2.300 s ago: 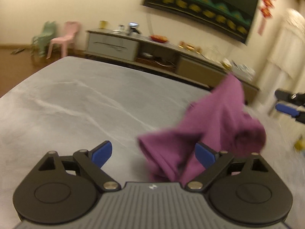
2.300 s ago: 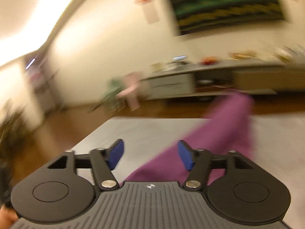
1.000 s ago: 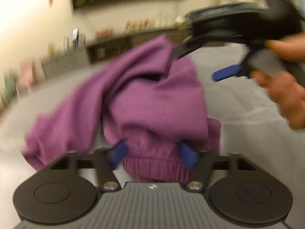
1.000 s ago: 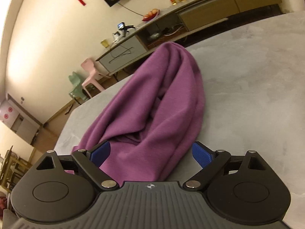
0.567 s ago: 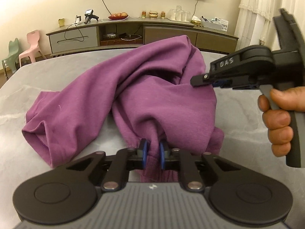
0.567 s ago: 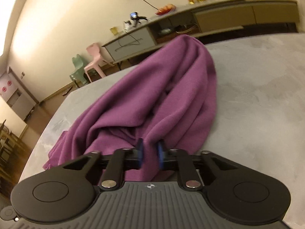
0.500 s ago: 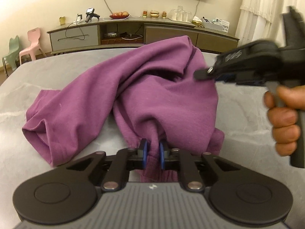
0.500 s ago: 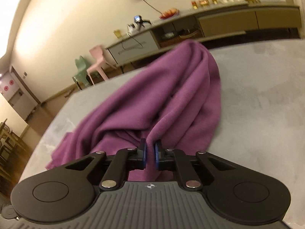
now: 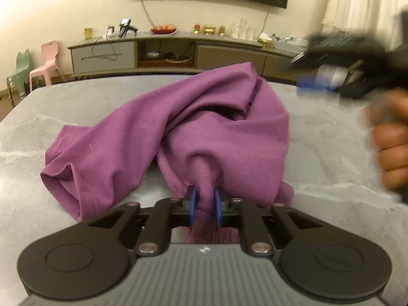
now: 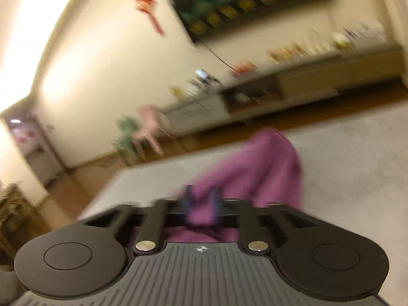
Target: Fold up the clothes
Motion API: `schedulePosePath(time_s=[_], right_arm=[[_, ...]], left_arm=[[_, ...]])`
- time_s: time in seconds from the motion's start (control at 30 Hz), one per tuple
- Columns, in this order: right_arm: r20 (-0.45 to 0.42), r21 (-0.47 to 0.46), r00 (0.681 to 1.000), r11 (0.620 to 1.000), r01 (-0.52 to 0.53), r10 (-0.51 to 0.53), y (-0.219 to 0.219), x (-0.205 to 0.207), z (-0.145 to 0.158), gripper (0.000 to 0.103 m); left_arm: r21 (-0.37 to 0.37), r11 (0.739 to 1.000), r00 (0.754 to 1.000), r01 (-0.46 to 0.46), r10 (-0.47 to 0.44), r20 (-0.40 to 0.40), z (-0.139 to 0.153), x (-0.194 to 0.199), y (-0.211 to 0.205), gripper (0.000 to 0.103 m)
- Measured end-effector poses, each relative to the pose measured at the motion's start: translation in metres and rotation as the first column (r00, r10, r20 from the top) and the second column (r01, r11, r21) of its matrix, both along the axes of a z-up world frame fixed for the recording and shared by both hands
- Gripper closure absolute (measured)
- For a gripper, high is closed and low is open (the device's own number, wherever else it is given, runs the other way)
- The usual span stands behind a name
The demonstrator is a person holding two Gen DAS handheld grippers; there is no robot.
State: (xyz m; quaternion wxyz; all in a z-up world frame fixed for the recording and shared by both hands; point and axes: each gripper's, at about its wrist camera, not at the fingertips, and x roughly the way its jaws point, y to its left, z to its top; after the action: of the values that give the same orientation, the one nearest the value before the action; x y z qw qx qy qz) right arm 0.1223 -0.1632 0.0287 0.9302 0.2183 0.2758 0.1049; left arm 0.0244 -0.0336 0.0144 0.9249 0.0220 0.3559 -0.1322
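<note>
1. Purple garment [image 9: 193, 137] sits bunched on the grey table [image 9: 76, 97], dead centre.
2. Left gripper [image 9: 204, 205] has its fingers clamped on a fold at 6 o'clock.
3. Right gripper [image 10: 201, 204], blurry, looks pinched on cloth too.
4. No containers near it.

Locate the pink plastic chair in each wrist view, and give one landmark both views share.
Left wrist view: the pink chair stands at the far left edge, beside a green chair.
Right wrist view: the pink chair, blurred, sits left of centre, above the table's far edge.
Shared landmark: the purple garment on the table.
</note>
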Motion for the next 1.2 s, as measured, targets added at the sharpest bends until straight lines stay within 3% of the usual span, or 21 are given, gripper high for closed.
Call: schedulePosePath(time_s=[0.03,0.1,0.13,0.17,0.2,0.23,0.27,0.33,0.43,0.5,0.57,0.6,0.67,0.7,0.73,0.8,0.87,0.93,1.0,1.1,1.2], right_arm=[[-0.035,-0.019,0.999,0.999,0.029,-0.03,-0.004,0.01,-0.015,0.017],[-0.082,-0.079,0.995,0.995,0.054,-0.061,-0.007,0.027,-0.038,0.02],[-0.098,-0.085,0.994,0.996,0.039,-0.047,-0.007,0.034,-0.047,0.04],[-0.111,-0.065,0.994,0.998,0.001,-0.008,-0.006,0.038,-0.052,0.056],[-0.122,-0.038,0.992,0.998,-0.041,0.036,-0.004,0.041,-0.056,0.082],[-0.117,-0.026,0.991,0.997,-0.069,0.065,-0.002,0.041,-0.054,0.096],[-0.106,-0.018,0.99,0.996,-0.091,0.089,0.001,0.039,-0.052,0.099],[-0.059,0.013,0.993,0.995,-0.098,0.099,-0.001,0.029,-0.032,0.102],[0.073,0.114,0.989,0.984,-0.138,0.13,-0.007,-0.002,0.021,0.103],[0.205,0.17,0.96,0.959,-0.225,0.188,-0.006,-0.037,0.067,0.103],[0.347,0.16,0.902,0.932,-0.326,0.256,-0.001,-0.072,0.101,0.103],[0.377,0.156,0.889,0.928,-0.339,0.261,-0.001,-0.079,0.105,0.102],[0.321,0.133,0.917,0.947,-0.293,0.238,0.0,-0.065,0.089,0.098],[0.243,0.124,0.939,0.953,-0.278,0.242,0.0,-0.049,0.073,0.087],[0.146,0.126,0.962,0.96,-0.249,0.23,-0.003,-0.034,0.055,0.068],[0.015,0.127,0.99,0.982,-0.139,0.138,-0.015,-0.022,0.026,0.048],[-0.019,0.107,0.993,0.988,-0.111,0.114,-0.028,-0.023,0.02,0.042],[-0.024,0.066,0.994,0.992,-0.108,0.109,-0.039,-0.028,0.02,0.021],[-0.013,-0.005,0.991,0.991,-0.131,0.131,-0.042,-0.036,0.026,0.013],[-0.05,-0.086,0.981,0.978,-0.19,0.186,-0.024,-0.041,0.021,0.01],[-0.126,-0.143,0.954,0.946,-0.29,0.273,0.02,-0.023,-0.004,0.01]], left_arm=[[0.003,1.0,1.0,0.02,-0.02,0.019,0.002,-0.006,-0.002,0.075],[0.056,0.996,0.996,0.064,-0.068,0.064,0.001,-0.019,-0.012,0.049],[0.101,0.993,0.994,0.062,-0.071,0.084,-0.002,-0.022,-0.018,0.039],[0.136,0.989,0.994,0.054,-0.067,0.092,-0.007,-0.019,-0.021,0.041],[0.17,0.984,0.993,0.045,-0.063,0.1,-0.012,-0.017,-0.024,0.045],[0.204,0.978,0.992,0.035,-0.058,0.108,-0.017,-0.014,-0.027,0.077],[0.189,0.982,0.996,0.016,-0.032,0.084,-0.018,-0.007,-0.022,0.095],[0.122,0.992,0.998,-0.024,0.017,0.059,-0.012,0.005,-0.004,0.097],[0.034,0.996,0.985,-0.081,0.075,0.159,0.033,-0.003,0.029,0.098],[-0.074,0.991,0.959,-0.109,0.124,0.255,0.076,-0.019,0.062,0.098],[-0.145,0.975,0.919,-0.166,0.206,0.336,0.106,-0.029,0.094,0.098],[-0.16,0.969,0.915,-0.19,0.233,0.33,0.109,-0.026,0.107,0.098],[-0.135,0.961,0.925,-0.242,0.27,0.269,0.095,-0.01,0.12,0.098],[-0.127,0.957,0.933,-0.262,0.285,0.218,0.081,-0.001,0.126,0.098],[-0.116,0.951,0.938,-0.285,0.302,0.171,0.066,0.005,0.131,0.099],[-0.082,0.945,0.941,-0.315,0.323,0.099,0.039,0.013,0.14,0.099],[-0.087,0.942,0.941,-0.325,0.331,0.074,0.032,0.018,0.152,0.099],[-0.097,0.939,0.94,-0.329,0.336,0.066,0.03,0.021,0.165,0.099],[-0.113,0.939,0.94,-0.326,0.335,0.07,0.033,0.019,0.175,0.099],[-0.138,0.944,0.947,-0.3,0.312,0.074,0.032,0.018,0.18,0.1],[-0.18,0.962,0.958,-0.204,0.234,0.167,0.045,0.003,0.177,0.102]])
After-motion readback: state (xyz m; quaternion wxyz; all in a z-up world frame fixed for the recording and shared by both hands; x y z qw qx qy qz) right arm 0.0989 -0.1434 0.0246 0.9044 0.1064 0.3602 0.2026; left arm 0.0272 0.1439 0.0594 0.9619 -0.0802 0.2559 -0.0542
